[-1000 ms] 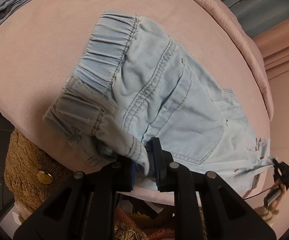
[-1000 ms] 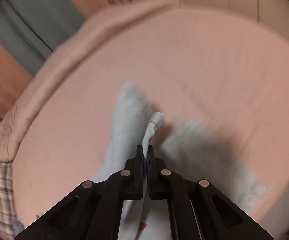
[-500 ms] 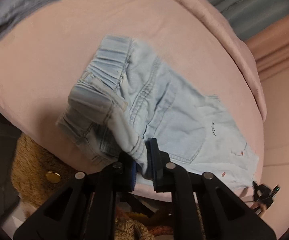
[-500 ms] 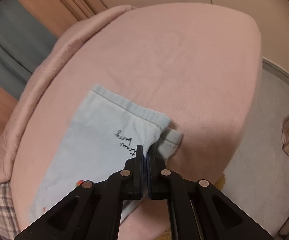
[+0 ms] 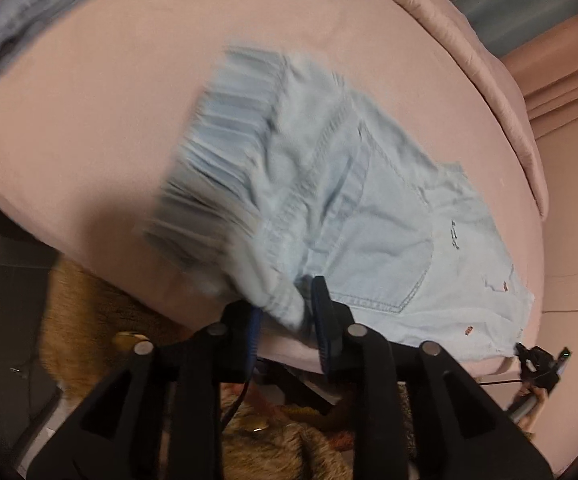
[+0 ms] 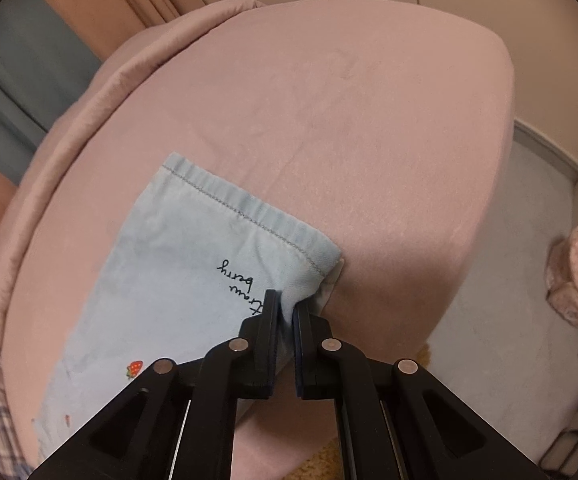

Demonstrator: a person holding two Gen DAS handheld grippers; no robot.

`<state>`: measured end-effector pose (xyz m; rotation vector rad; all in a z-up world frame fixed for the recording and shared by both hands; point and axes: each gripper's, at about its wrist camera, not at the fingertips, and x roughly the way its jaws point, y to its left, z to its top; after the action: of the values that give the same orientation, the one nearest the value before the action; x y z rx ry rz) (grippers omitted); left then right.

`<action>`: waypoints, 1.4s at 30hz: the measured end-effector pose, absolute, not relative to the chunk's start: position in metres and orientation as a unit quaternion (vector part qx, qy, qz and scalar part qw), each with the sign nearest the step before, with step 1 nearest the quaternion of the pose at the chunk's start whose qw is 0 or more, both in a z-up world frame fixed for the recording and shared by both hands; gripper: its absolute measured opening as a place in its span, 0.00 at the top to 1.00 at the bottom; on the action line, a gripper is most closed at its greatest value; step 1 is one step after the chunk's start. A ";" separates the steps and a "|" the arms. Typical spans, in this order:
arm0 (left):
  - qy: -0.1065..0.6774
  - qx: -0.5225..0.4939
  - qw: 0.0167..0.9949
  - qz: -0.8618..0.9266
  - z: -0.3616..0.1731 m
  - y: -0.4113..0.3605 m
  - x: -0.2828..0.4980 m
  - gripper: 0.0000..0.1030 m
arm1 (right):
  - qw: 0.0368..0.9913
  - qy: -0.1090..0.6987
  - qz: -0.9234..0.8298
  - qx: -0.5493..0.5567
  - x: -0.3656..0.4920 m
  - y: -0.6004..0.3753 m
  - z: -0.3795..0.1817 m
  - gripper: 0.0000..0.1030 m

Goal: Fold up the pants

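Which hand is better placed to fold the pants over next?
Probably right. The right claw is shut on the pants at the hem corner; the left claw has just been opening, waistband loose between its jaws.

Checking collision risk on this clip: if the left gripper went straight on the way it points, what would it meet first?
Probably the pants: their waistband corner already sits between the left gripper jaws, which have just been opening. The pink bed lies right beneath.

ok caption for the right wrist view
Right gripper pinching the hem corner of light blue pants on a pink bed.
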<state>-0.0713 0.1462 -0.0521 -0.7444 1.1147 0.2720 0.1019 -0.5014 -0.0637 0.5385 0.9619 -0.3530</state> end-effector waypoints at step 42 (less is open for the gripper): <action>0.481 -0.280 0.821 0.125 -0.059 0.195 -0.038 0.58 | 0.754 0.579 0.301 -0.067 0.196 -0.051 -0.076 0.95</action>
<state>-0.0376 0.1947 -0.0588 -0.5963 1.0234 0.2659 0.1958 -0.0513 -0.0762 -0.1468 1.2641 0.6571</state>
